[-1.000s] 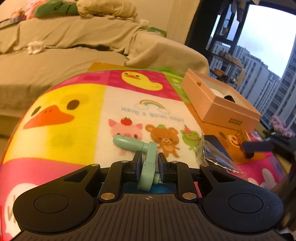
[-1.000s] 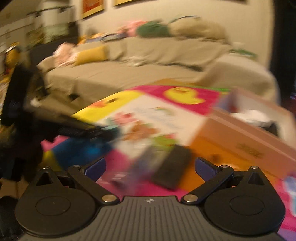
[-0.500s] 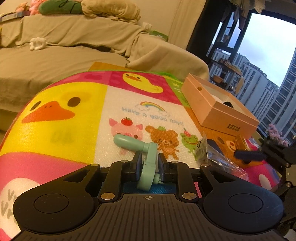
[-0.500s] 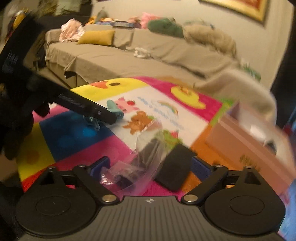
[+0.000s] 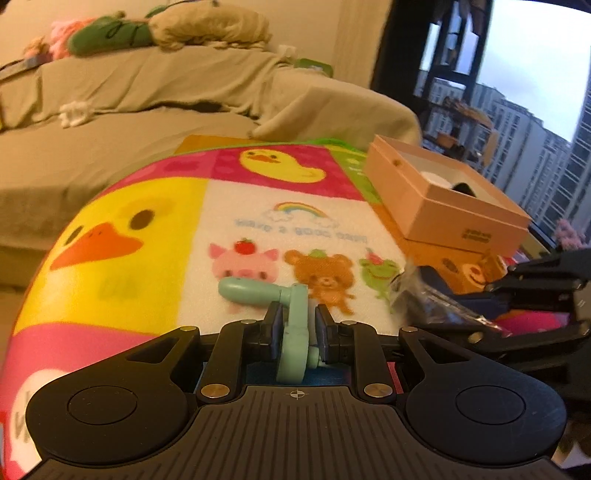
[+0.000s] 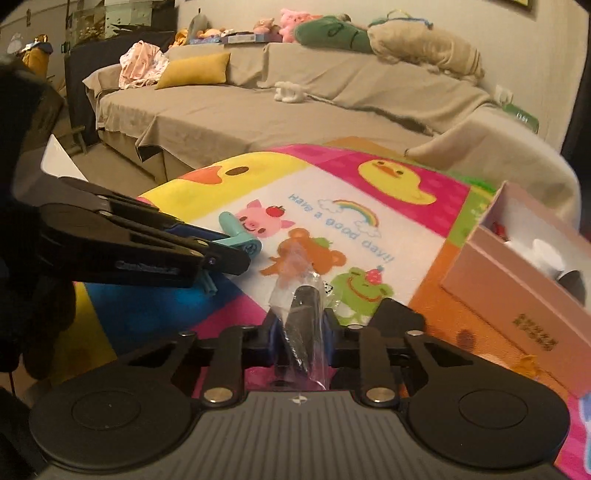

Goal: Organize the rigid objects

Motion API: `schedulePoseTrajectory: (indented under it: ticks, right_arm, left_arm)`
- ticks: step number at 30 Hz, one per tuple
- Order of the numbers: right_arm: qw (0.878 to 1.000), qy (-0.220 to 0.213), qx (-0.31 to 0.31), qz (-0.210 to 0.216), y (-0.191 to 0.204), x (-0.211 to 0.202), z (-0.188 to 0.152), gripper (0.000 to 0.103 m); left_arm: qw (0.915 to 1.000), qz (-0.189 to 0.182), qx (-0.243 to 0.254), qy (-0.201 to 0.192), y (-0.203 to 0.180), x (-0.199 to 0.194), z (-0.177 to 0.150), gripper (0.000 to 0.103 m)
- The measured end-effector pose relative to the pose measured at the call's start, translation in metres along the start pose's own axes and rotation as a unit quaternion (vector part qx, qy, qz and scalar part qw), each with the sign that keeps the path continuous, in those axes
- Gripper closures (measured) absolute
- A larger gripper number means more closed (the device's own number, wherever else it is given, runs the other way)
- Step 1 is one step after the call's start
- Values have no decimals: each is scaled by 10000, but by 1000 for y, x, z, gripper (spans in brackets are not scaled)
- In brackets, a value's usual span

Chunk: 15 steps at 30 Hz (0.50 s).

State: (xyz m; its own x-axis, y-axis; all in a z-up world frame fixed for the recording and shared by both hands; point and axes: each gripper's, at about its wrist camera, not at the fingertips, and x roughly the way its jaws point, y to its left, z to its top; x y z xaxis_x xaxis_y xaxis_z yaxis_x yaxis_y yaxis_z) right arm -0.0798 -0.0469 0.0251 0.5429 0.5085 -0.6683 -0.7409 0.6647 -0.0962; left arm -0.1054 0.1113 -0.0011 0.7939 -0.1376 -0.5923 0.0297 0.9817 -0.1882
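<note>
a long sofa (image 6: 295, 110) under a beige cover fills the back of the room, with a mustard cushion (image 6: 195, 70) and plush toys (image 6: 295, 18) along its back. a pale wall (image 5: 314, 29) rises behind. at right, a window (image 5: 535, 92) shows grey apartment towers (image 5: 524, 147) in dull daylight.

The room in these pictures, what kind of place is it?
Most likely a home living room: a long covered sofa with stuffed toys along its back, a children's cartoon play mat, and a window looking out on apartment towers.
</note>
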Motion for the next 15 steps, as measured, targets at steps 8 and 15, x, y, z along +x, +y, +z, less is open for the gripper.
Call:
schedulePoseTrajectory:
  ticks: [8,15]
  right_arm:
    - [9956,-295,766,-455,-49,-60,-16,83]
    - [9839,-699,1175,-1153,-84,-117,-36,83]
  left_arm:
    - [9963,-739,434,72,-40,-7,-8,88]
    - [9907,-1137,686,-280,-67,-28,28,90]
